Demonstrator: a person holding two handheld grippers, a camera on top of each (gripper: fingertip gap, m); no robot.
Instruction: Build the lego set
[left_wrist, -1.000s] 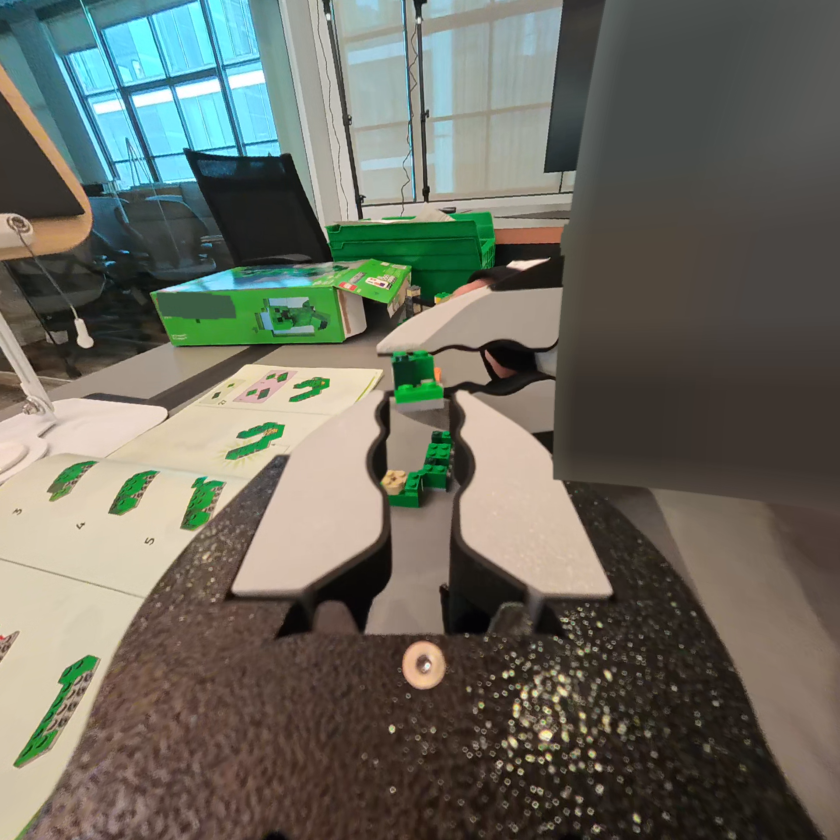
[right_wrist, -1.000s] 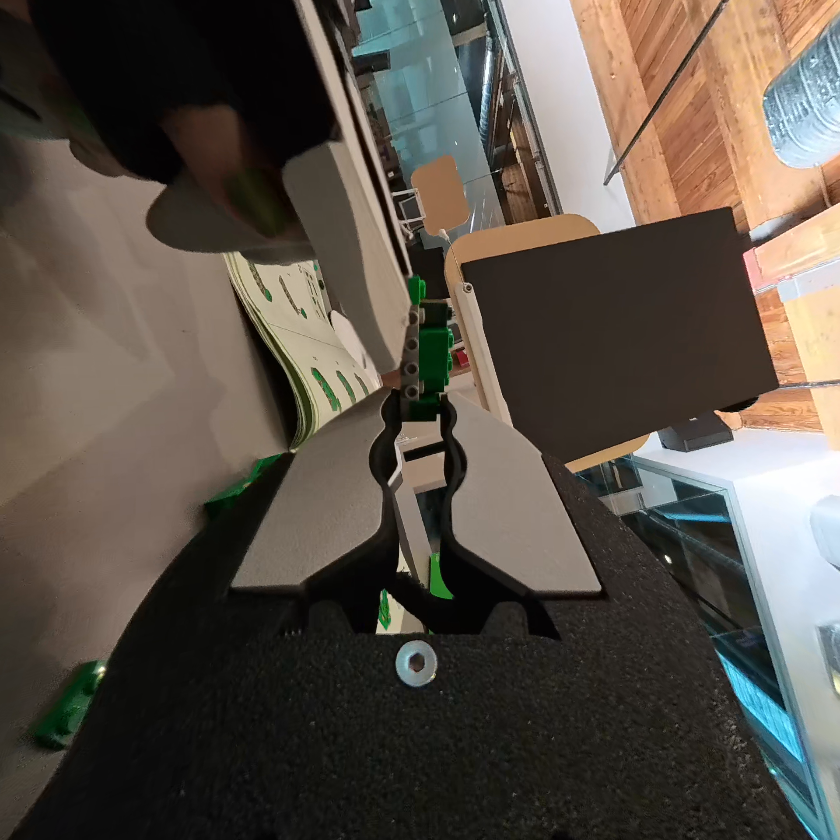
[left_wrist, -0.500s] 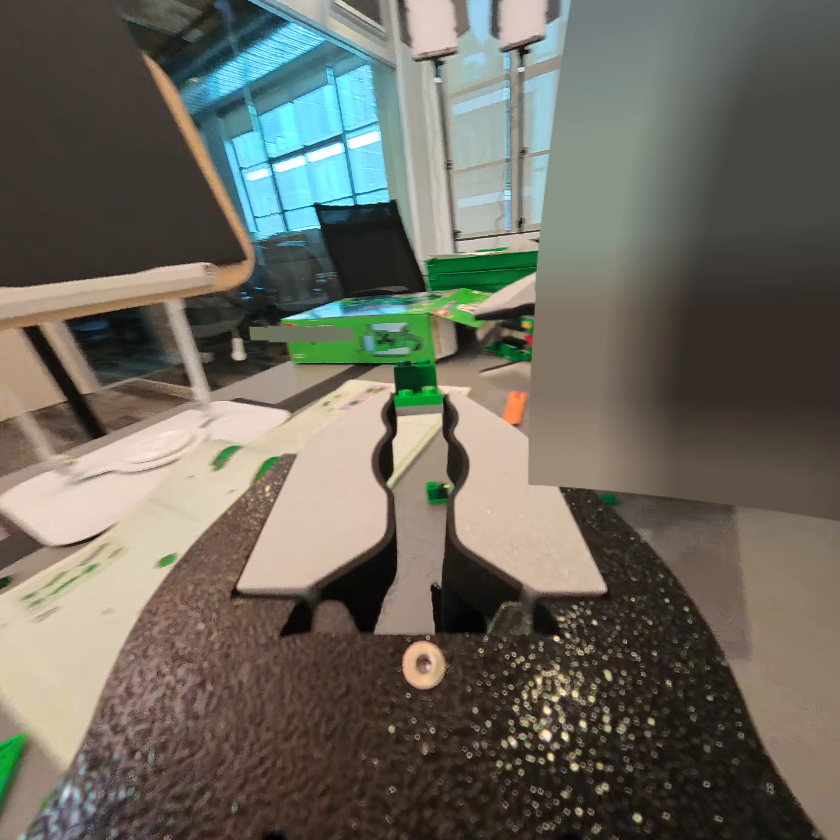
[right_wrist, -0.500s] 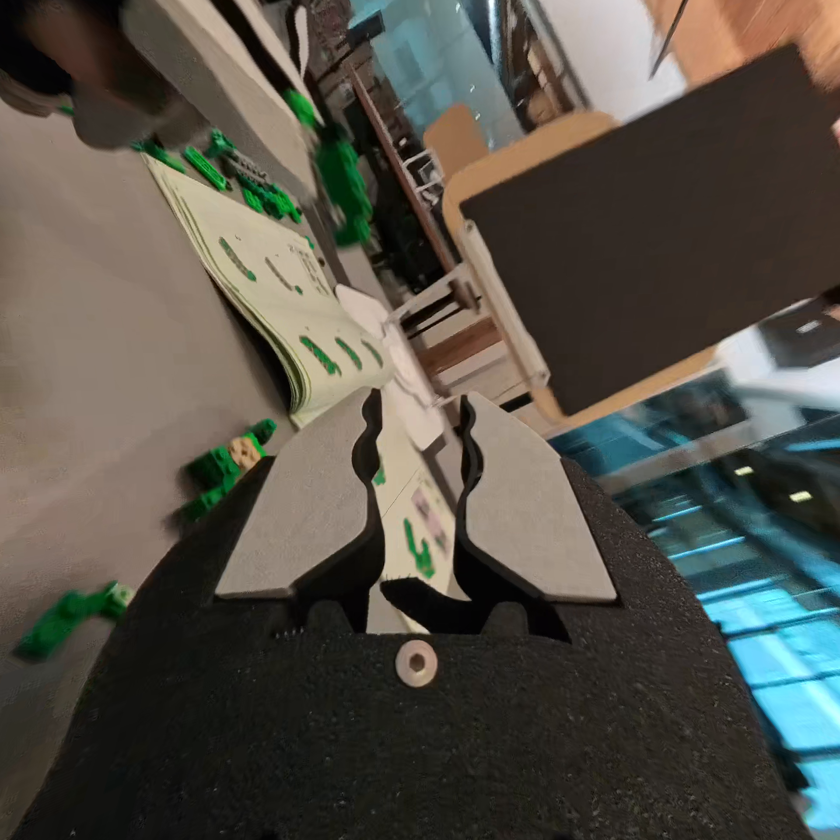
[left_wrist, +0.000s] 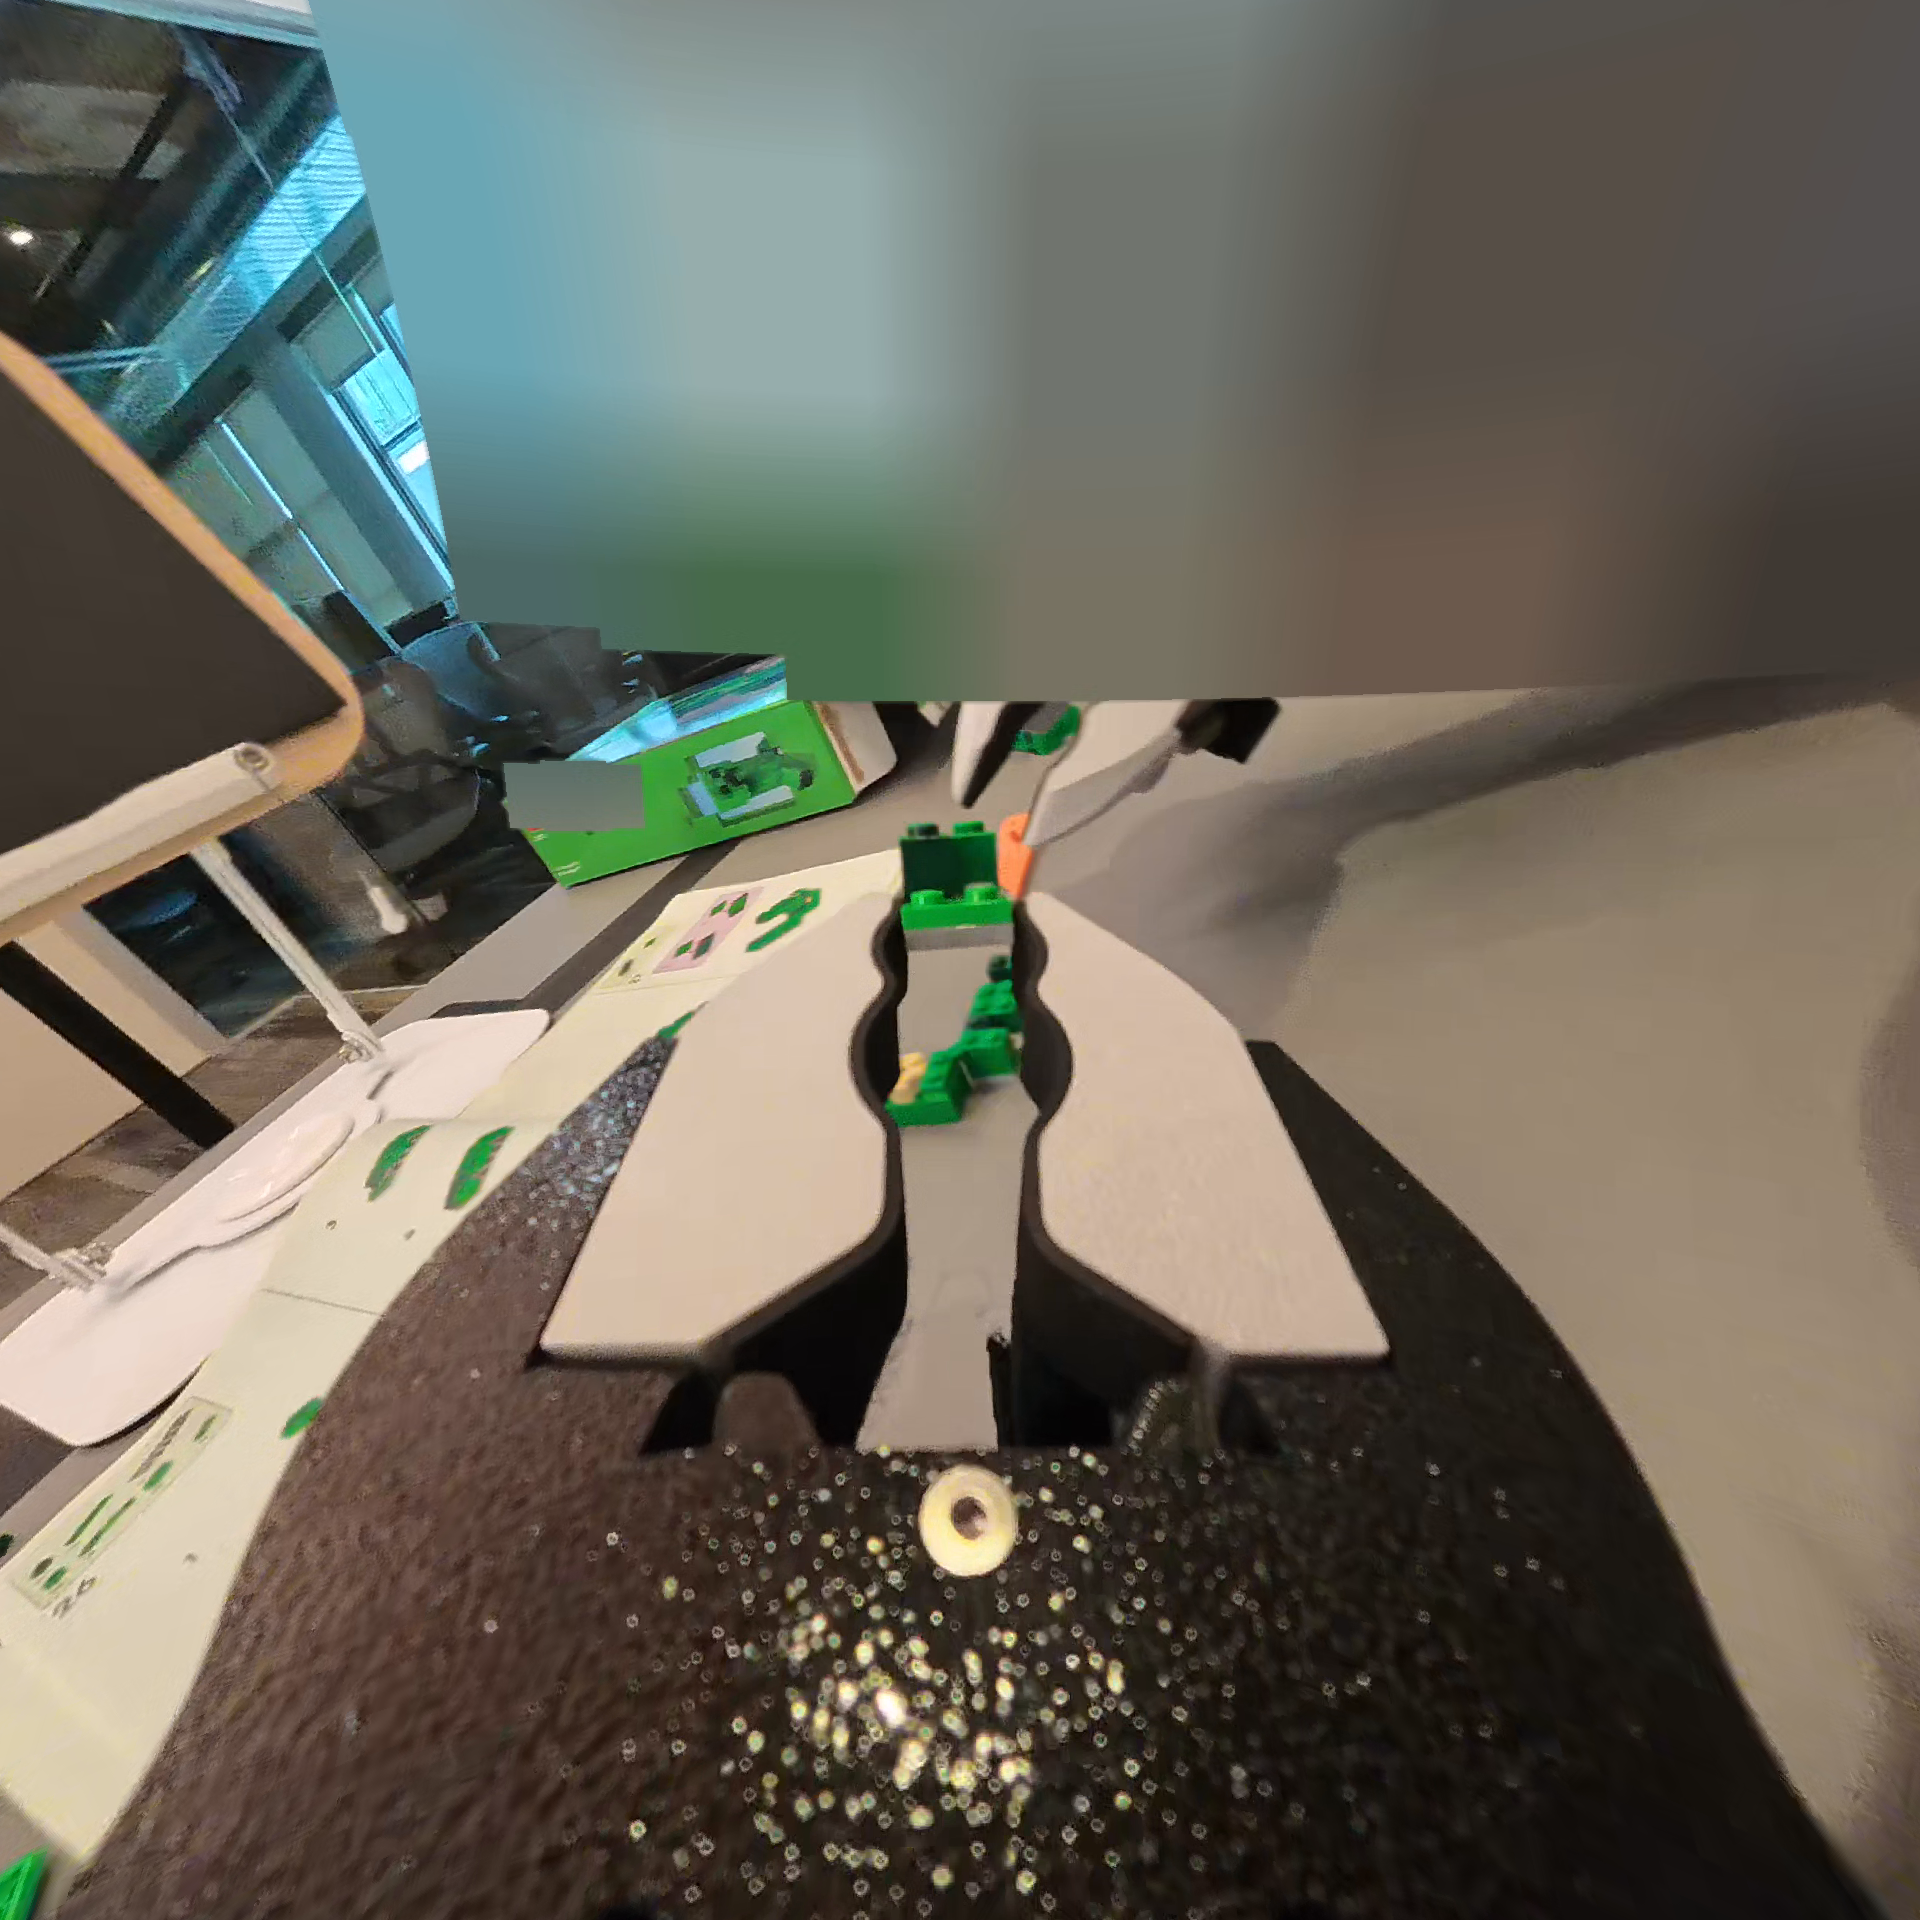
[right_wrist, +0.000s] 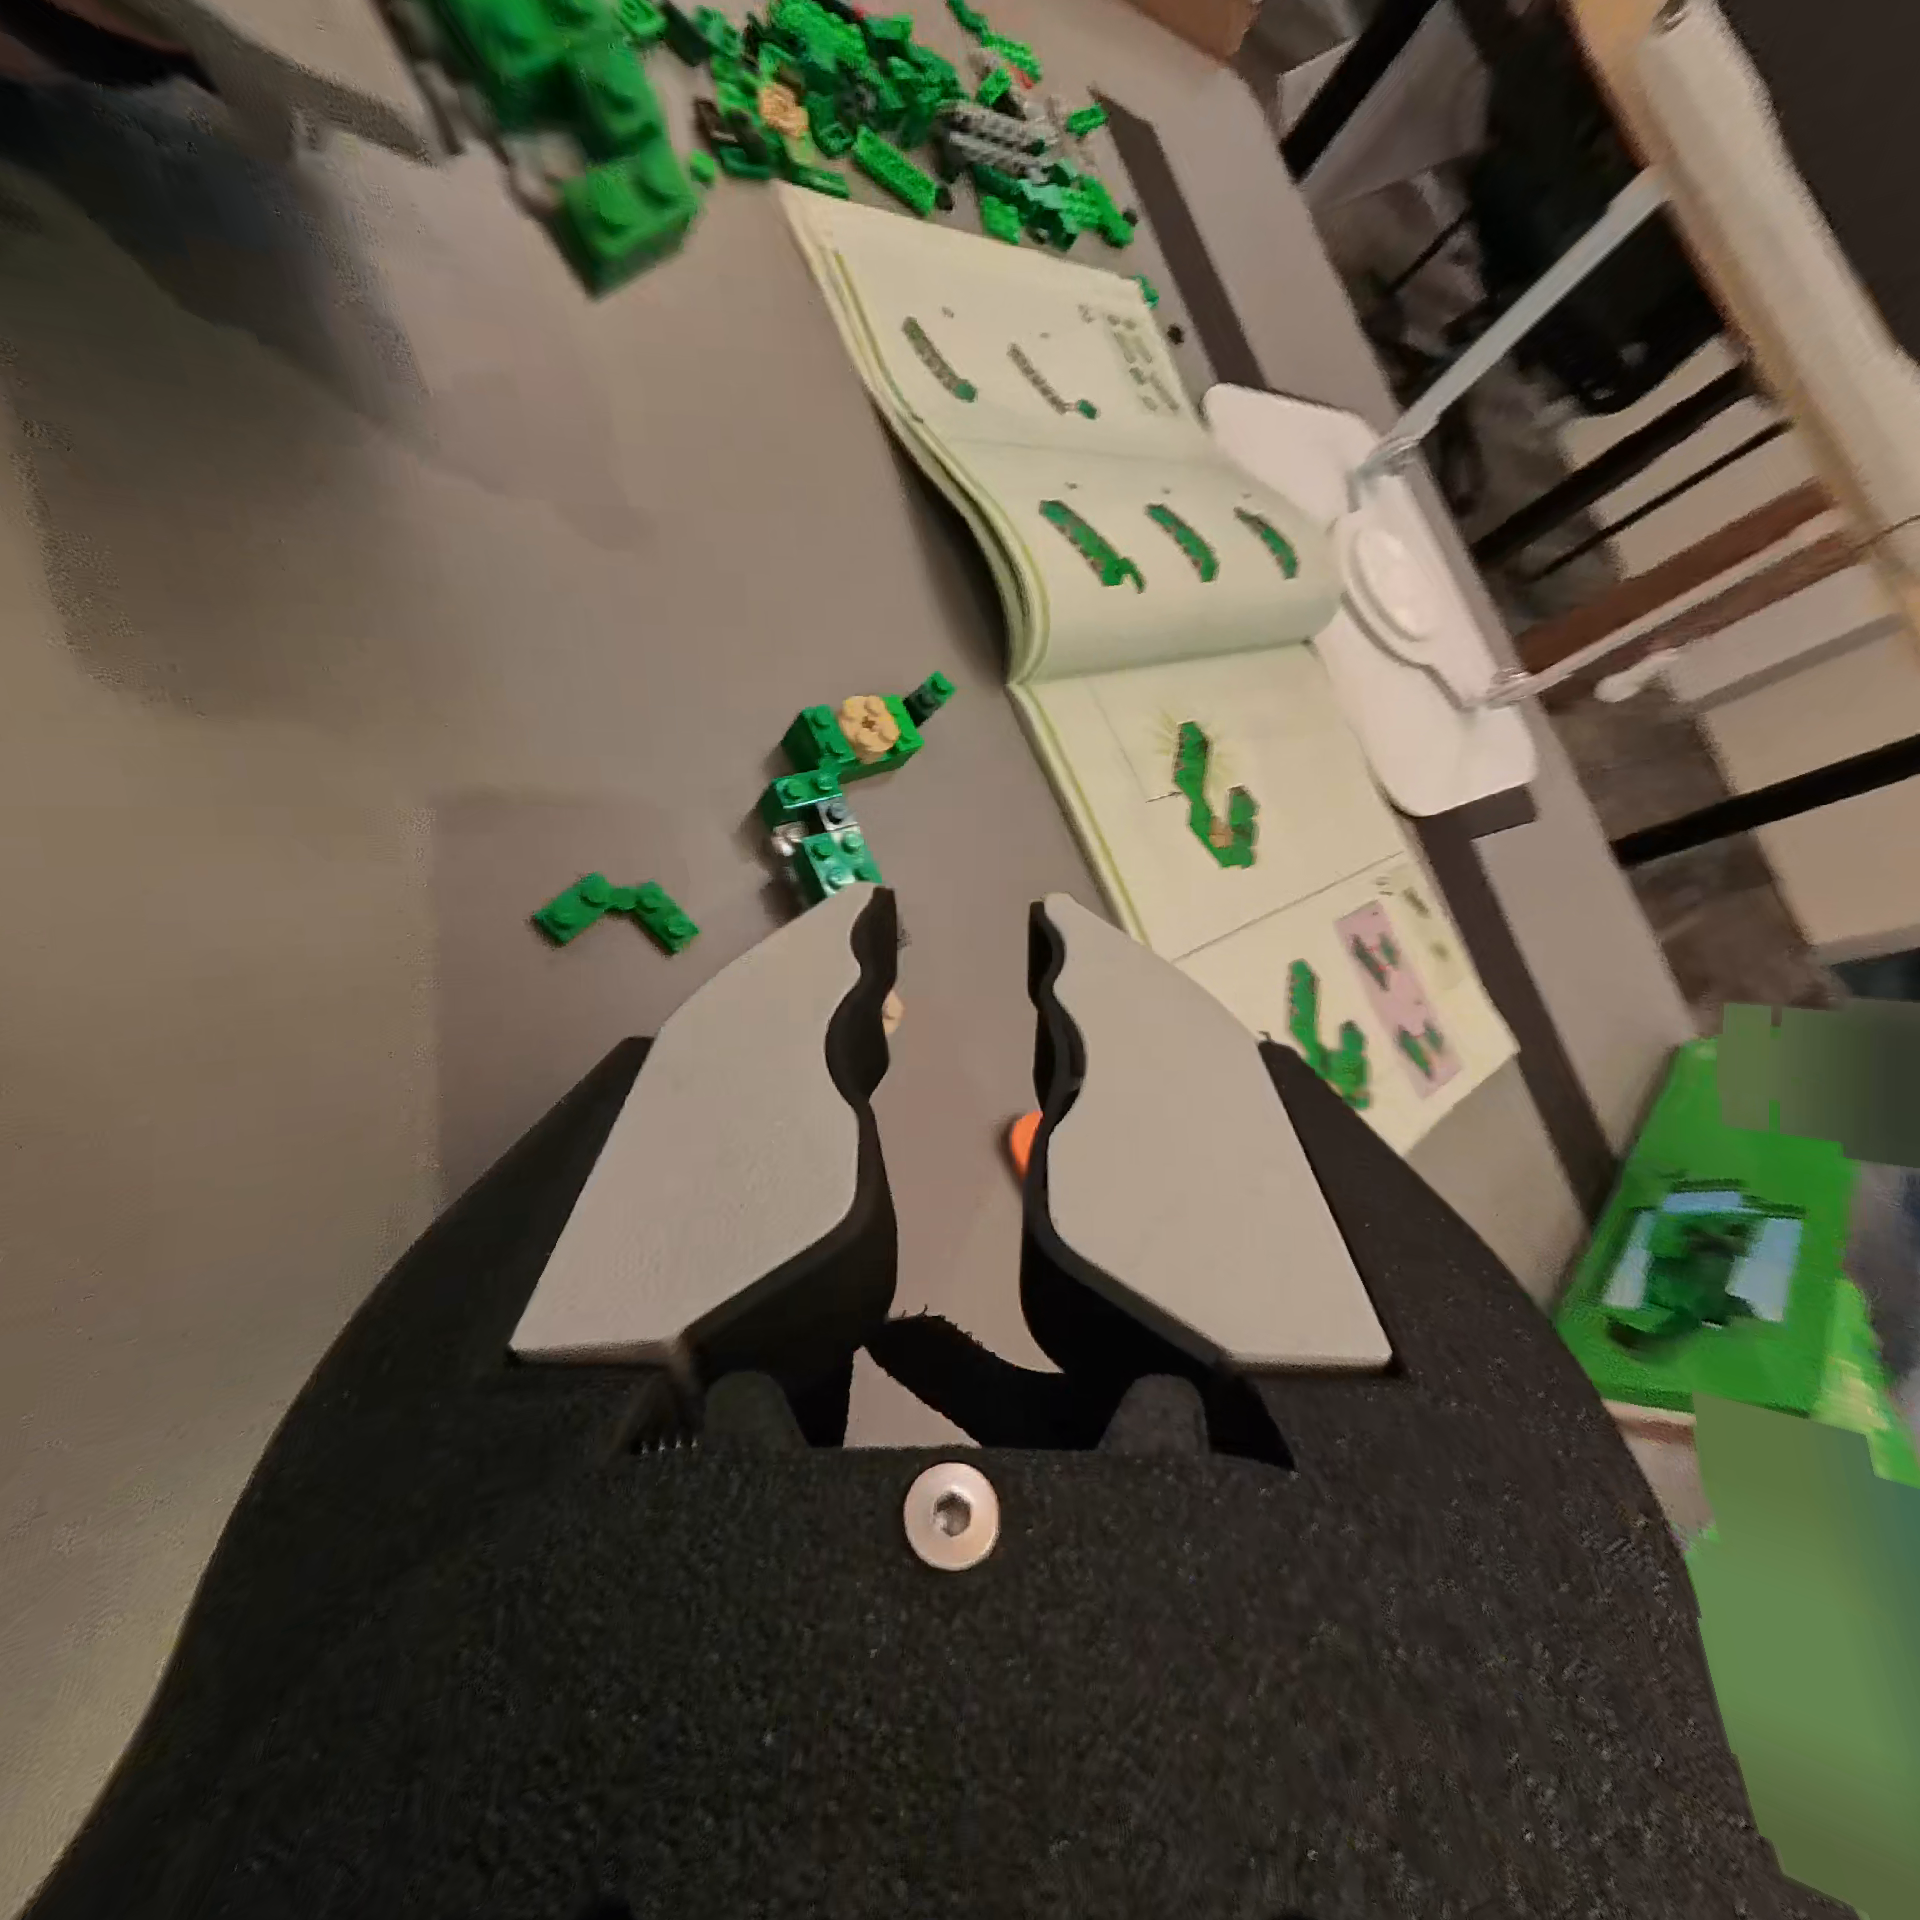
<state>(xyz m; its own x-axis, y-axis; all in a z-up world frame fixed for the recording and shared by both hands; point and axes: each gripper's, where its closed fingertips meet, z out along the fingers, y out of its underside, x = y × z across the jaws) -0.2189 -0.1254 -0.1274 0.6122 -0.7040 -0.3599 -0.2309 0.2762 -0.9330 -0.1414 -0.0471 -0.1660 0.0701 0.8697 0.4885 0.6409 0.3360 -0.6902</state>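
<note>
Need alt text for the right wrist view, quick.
The open, empty right gripper hovers over a grey table, near a partly built green assembly and a small orange piece. An open instruction booklet lies beyond.

The left wrist view looks forward along the left gripper (left_wrist: 958, 914), low over the grey bench (left_wrist: 1558, 935) and nearly level with it, so the room beyond shows. The right wrist view sits higher, tipped steeply down past the right gripper (right_wrist: 961, 914) onto the bench top, and is rolled sideways. Both views share the open instruction booklet (left_wrist: 717, 935) (right_wrist: 1174, 582), the small green brick assembly (left_wrist: 951, 1081) (right_wrist: 842, 790) ahead of each gripper, and the green box (left_wrist: 727, 790) (right_wrist: 1725, 1268).
</note>
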